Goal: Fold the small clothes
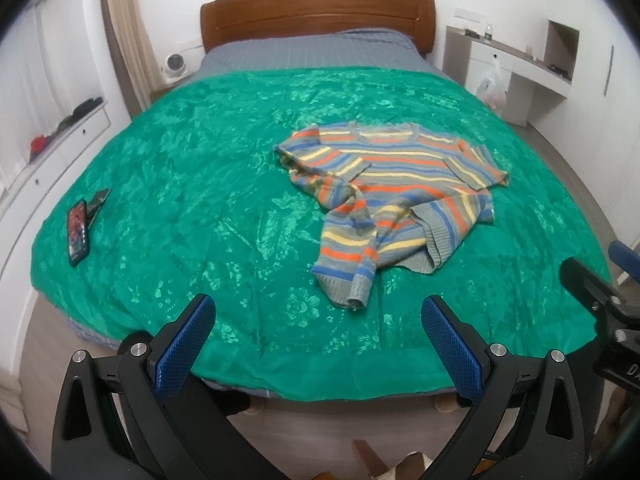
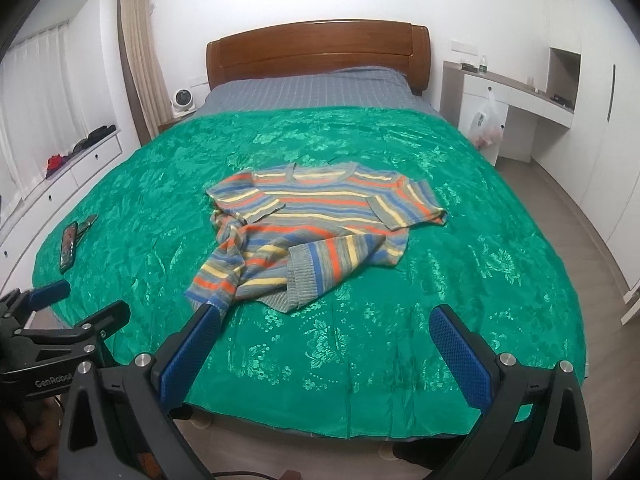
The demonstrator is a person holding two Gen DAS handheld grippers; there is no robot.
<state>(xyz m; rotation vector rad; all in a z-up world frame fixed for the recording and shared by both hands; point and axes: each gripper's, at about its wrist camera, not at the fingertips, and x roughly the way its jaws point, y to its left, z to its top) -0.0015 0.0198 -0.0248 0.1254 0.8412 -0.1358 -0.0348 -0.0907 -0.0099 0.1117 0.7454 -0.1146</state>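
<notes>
A small striped sweater [image 1: 396,188] in grey, orange, yellow and blue lies crumpled on the green bedspread [image 1: 200,200], neckline toward the headboard, one long sleeve trailing toward the bed's foot. My left gripper [image 1: 318,312] hovers open over the near edge of the bed, just short of that sleeve's cuff, holding nothing. From the right wrist view the same sweater [image 2: 320,228] lies ahead and left of centre on the bedspread [image 2: 480,280]. My right gripper [image 2: 326,320] is open and empty; its left finger [image 2: 192,344] overlaps the sleeve cuff in the image.
A phone [image 1: 78,232] and a dark object beside it lie at the bed's left edge. Wooden headboard [image 1: 316,12] at the far end, a white desk [image 1: 516,60] with a hanging plastic bag at right, drawers [image 1: 60,136] at left. The other gripper [image 2: 40,320] shows at left.
</notes>
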